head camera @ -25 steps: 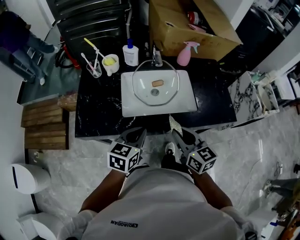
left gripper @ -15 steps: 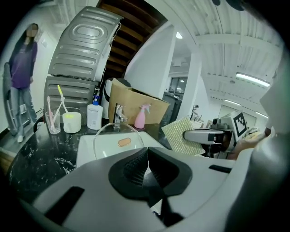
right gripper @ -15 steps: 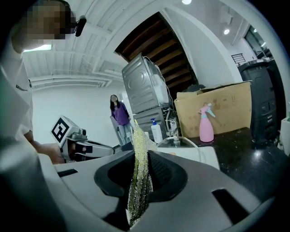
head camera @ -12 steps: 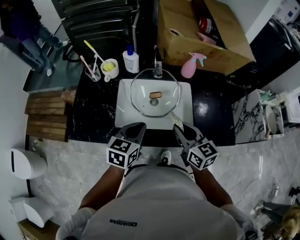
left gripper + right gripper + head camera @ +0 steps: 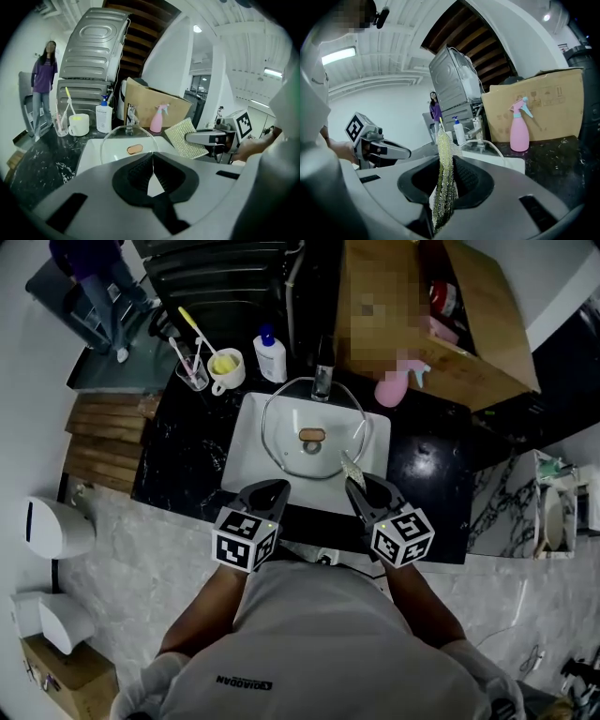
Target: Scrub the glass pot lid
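In the head view, our left gripper (image 5: 277, 487) and right gripper (image 5: 354, 486) hover at the near edge of the sink (image 5: 246, 451), and the glass lid (image 5: 292, 413) rests in the sink. In the left gripper view, the jaws are pressed together on nothing. In the right gripper view, the jaws pinch a pad (image 5: 443, 173) upright, just short of the sink.

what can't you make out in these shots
- Box contents: head view, a mosaic patch covers them.
- Lid near edge: left gripper view, behind the left gripper.
- Dirt on the lid: clear glass, too small in every view.
- Soap bottle label: too small in every view.
- Pad face: right gripper view, seen edge-on in the right gripper.
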A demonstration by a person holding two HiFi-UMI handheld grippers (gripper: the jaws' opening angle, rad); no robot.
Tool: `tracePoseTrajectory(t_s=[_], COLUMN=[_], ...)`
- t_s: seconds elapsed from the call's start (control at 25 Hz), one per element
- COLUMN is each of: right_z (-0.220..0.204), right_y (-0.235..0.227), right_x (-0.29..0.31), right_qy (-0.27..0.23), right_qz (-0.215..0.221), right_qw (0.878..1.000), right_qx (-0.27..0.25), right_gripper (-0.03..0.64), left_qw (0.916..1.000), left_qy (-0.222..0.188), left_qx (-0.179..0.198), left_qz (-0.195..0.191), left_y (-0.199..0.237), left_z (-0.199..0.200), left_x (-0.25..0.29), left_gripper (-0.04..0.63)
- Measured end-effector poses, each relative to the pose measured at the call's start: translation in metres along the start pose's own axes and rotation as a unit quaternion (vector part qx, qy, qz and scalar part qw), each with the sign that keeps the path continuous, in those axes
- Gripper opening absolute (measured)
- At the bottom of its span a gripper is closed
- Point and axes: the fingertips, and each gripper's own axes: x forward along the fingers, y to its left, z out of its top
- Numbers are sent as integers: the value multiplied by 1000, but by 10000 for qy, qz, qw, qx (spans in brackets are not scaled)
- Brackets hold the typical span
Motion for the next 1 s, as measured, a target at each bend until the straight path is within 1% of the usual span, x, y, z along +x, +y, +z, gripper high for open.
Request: tracePoseTrajectory(t_s=[0.12, 0.2, 0.4, 0.48, 0.6, 0.68, 0.72, 0.8, 0.88, 1.0], right_z=[-1, 0, 1, 0, -1, -2, -2, -1, 2, 4], right_y=[-4, -8, -13, -12, -10, -8, -7, -6, -7, -12], right_x=[13, 23, 46, 57, 78, 96, 106, 126, 146, 178], right_qy=[94, 119, 153, 195, 386, 602, 730, 1002, 1268, 1619], right_qz=[2, -78, -520, -700, -937, -1070, -1132, -1258, -1392, -1546], right_qw=[9999, 9998, 9984, 9971, 9934, 9883, 9841, 9716, 9539, 9233], right_qx=[-103, -163, -146, -224, -536, -906, -1154, -1735, -2336, -3120], right_gripper=[87, 87, 87, 87, 87, 87, 87, 87, 87, 87], left_qw=[10000, 9999, 9992, 9987, 9979, 9974, 9972, 9969, 9967, 9969], left_qy=[84, 90, 214, 254, 318, 367, 386, 398, 371, 337], left_qx=[-3, -11, 165, 259, 350, 362, 353, 336, 329, 269], left_qz=[-28, -68, -283, -355, -453, -508, -534, -594, -645, -653], left_y=[8, 19, 48, 62, 84, 98, 105, 115, 124, 138], left_z=[0, 3, 8, 8, 5, 1, -1, -4, -5, -9], left_x=[6, 11, 14, 12, 10, 8, 7, 5, 2, -4], left_gripper=[15, 15, 15, 15, 15, 15, 15, 15, 15, 15])
